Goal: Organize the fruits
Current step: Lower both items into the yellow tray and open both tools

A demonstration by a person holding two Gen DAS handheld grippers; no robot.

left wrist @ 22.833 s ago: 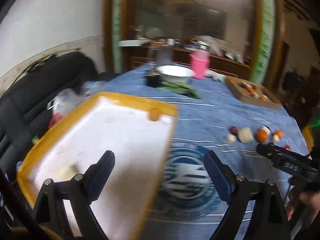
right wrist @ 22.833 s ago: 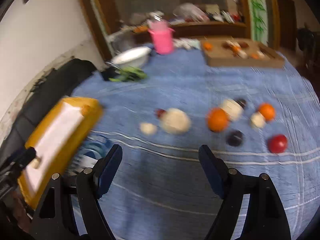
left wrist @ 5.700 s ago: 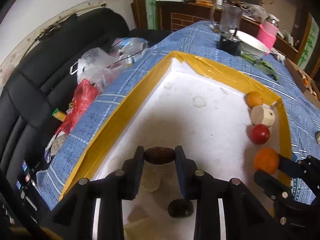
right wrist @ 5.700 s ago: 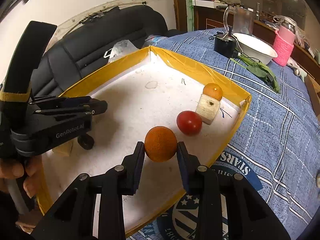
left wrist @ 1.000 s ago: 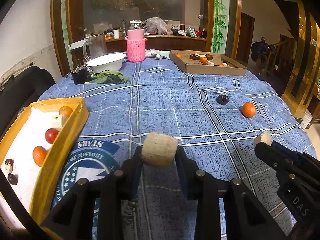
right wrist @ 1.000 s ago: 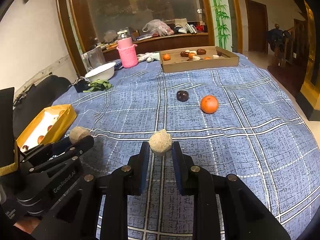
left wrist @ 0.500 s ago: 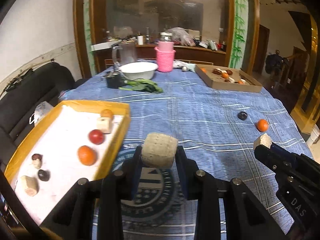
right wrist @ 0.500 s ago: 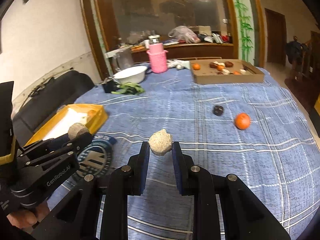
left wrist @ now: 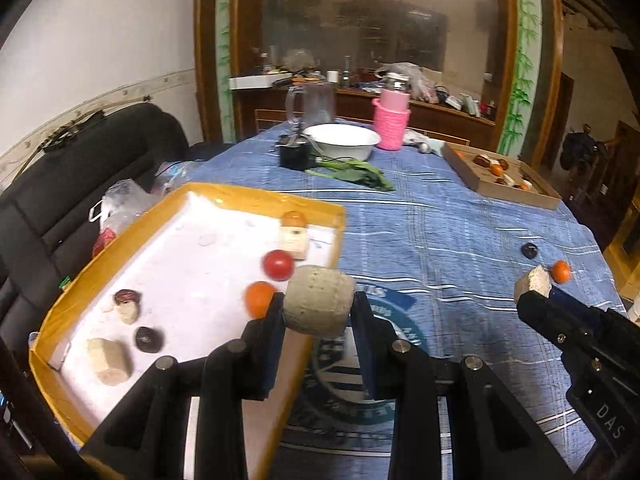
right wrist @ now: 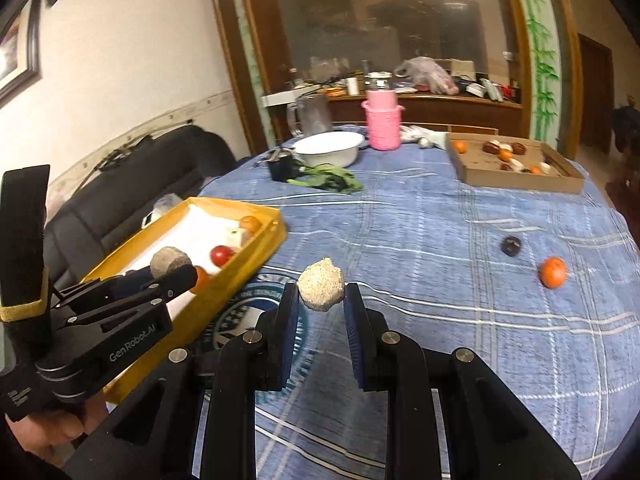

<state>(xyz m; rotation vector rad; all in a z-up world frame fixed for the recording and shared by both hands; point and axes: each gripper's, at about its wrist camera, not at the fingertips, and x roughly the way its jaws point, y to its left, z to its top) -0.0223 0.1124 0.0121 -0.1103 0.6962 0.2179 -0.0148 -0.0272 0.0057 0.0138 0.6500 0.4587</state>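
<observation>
We hold a light, stiff, rough barrel-shaped piece (left wrist: 319,305) and crumbly lump (right wrist: 321,285) clenched across their middles between both grippers' fingers (left wrist: 272,344).

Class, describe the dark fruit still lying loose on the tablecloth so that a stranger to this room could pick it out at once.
Start at the blue checked tablecloth and look to its right side, in front of the cardboard box. Two fruits lie loose there, apart from each other: the dark plum sits nearer the box, left of the orange. It is smaller and almost black, while its neighbour is bright orange.
</observation>
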